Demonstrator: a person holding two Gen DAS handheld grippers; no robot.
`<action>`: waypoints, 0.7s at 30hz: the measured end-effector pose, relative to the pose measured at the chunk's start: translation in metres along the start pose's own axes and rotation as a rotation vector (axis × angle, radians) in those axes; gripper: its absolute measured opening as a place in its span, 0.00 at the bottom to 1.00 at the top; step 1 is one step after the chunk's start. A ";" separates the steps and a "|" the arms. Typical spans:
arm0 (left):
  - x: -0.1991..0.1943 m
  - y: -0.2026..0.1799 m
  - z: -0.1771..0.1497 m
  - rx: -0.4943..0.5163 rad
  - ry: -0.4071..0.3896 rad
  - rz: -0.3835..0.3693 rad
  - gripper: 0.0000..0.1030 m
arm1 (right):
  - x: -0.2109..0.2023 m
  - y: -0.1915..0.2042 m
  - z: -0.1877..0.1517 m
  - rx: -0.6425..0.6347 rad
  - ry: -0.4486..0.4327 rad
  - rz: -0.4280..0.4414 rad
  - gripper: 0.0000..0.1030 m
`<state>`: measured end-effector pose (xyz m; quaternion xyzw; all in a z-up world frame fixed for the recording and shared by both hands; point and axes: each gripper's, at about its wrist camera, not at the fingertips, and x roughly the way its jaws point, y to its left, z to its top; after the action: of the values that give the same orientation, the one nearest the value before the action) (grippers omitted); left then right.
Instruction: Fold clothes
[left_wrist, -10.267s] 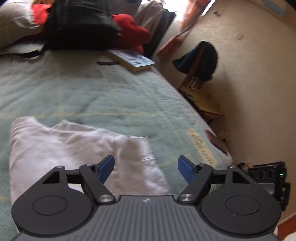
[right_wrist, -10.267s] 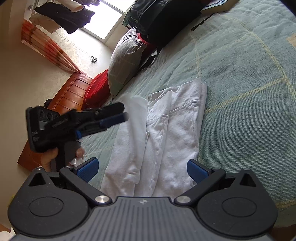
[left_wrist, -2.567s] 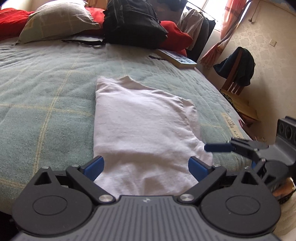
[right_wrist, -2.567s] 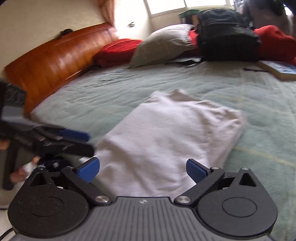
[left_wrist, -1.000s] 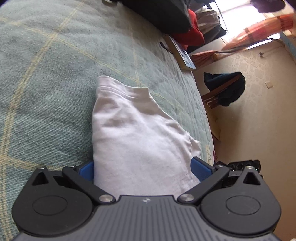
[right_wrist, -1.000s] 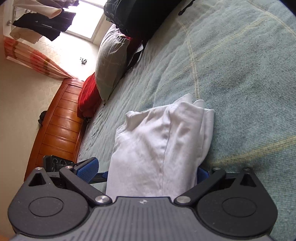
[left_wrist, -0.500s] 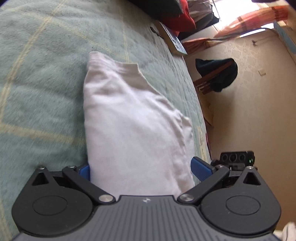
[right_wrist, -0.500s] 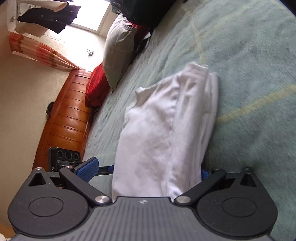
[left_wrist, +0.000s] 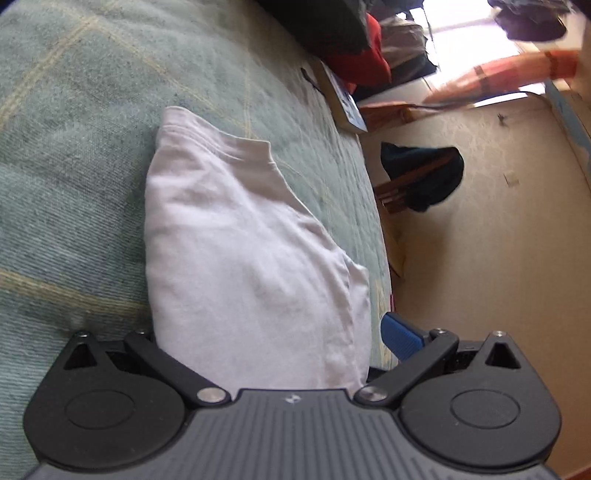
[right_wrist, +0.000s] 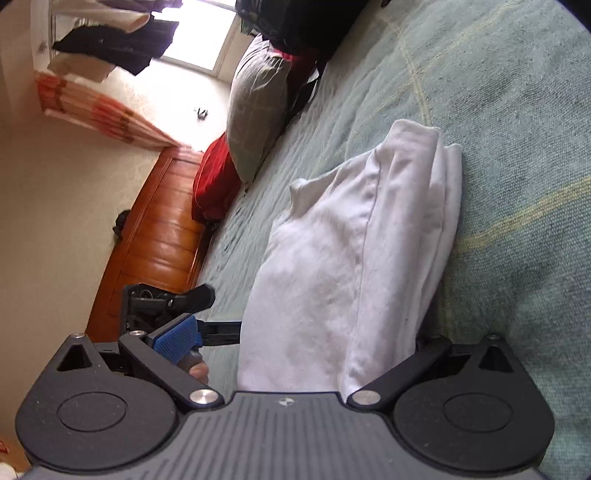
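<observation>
Bedspread (left_wrist: 74, 155) green checked; both claws wide around folded white shirt (left_wrist: 240, 266); wooden headboard (right_wrist: 155, 258).

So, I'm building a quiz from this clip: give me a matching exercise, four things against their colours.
Things:
1. folded shirt
2. bedspread
3. headboard
4. pillow by the backpack

Colours:
A. polished orange-brown
B. grey
C. white
D. pale green with yellow lines

Pairs: 1-C, 2-D, 3-A, 4-B

left hand-held gripper (left_wrist: 273, 339), right hand-held gripper (right_wrist: 295, 339), jaws spread
</observation>
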<state>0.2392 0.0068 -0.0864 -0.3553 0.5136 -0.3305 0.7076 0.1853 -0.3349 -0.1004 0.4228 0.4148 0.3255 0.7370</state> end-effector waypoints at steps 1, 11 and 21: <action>0.000 -0.004 -0.003 0.019 0.004 0.005 0.99 | 0.000 0.002 0.000 -0.007 0.004 -0.005 1.00; -0.005 -0.017 -0.005 -0.030 -0.002 -0.027 0.98 | 0.003 0.029 0.000 -0.089 0.012 -0.043 1.00; -0.025 -0.035 0.001 0.001 -0.025 -0.040 0.98 | 0.018 0.060 0.004 -0.166 0.047 -0.022 1.00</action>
<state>0.2305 0.0092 -0.0446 -0.3694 0.4971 -0.3404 0.7075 0.1888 -0.2956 -0.0516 0.3477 0.4082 0.3605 0.7632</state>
